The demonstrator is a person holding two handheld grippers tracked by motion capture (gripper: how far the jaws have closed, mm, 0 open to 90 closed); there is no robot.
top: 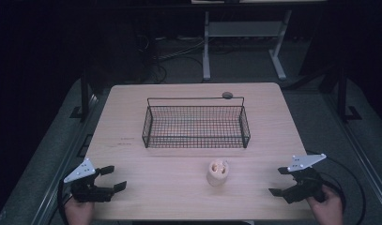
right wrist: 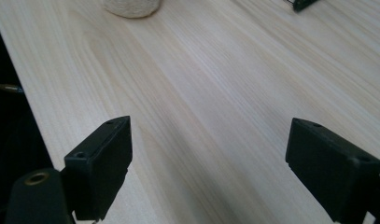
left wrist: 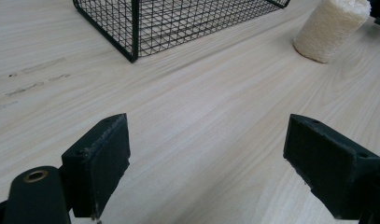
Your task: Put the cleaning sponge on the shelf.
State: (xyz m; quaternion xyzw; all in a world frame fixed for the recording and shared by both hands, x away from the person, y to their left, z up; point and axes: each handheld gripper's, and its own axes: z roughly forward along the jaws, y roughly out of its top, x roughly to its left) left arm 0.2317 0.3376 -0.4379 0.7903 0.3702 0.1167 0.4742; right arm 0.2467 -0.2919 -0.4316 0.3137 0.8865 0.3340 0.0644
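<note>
A black wire basket stands empty at the middle of the wooden table; its near corner appears in the left gripper view. A pale loofah-like cylinder stands upright in front of the basket, also at the top right of the left gripper view and at the top of the right gripper view. My left gripper rests open near the front left edge. My right gripper is open near the front right edge. Both hold nothing.
Bare wood lies between the two grippers and the cylinder. The table's front edge runs close beside my right gripper. A metal frame and cables lie on the dark floor behind the table.
</note>
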